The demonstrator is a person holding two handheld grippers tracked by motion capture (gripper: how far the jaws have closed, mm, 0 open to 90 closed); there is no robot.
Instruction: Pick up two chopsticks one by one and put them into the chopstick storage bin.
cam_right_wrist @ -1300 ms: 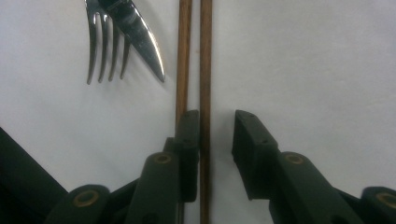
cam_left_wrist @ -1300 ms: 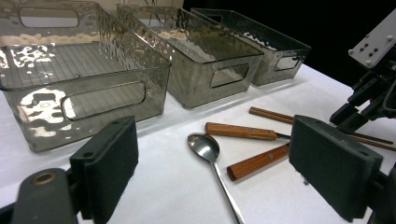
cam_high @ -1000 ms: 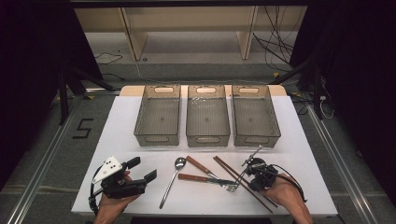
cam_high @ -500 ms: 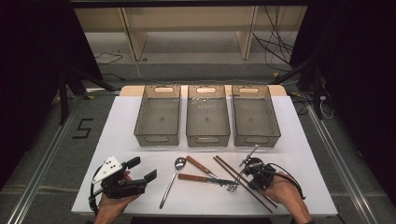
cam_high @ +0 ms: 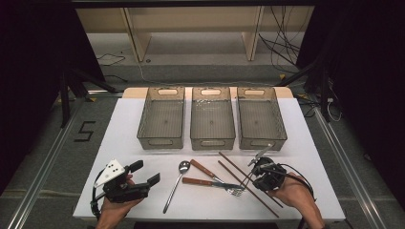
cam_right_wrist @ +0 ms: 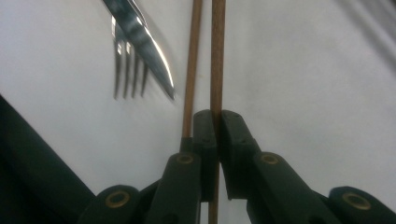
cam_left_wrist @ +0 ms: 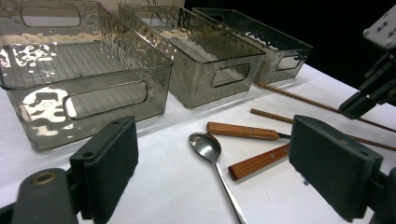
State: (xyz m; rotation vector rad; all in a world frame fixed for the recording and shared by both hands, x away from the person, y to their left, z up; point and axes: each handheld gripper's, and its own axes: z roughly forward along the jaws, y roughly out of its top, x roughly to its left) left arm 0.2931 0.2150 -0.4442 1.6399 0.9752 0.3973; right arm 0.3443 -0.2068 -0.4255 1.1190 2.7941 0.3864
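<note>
The right gripper point(cam_right_wrist: 213, 122) has its jaws pinched shut on one chopstick point(cam_right_wrist: 217, 51), low over the white table point(cam_high: 305, 143) at the near right. Its twin, the second chopstick point(cam_right_wrist: 192, 65), lies just beside the left jaw, outside the grip. That is the thing to watch: a straight, slow lift looks best, so the free stick is not dragged along. A fork point(cam_right_wrist: 128, 70) and a knife point(cam_right_wrist: 140, 32) lie just left of the sticks, their tips close by. The left gripper point(cam_high: 143, 179) rests at the near left, jaws wide apart, holding nothing. A spoon point(cam_left_wrist: 208, 147) lies in the middle. Beyond stand three clear bins point(cam_high: 212, 119), all empty; the rightmost bin point(cam_high: 260, 117) is nearest the held stick.
</note>
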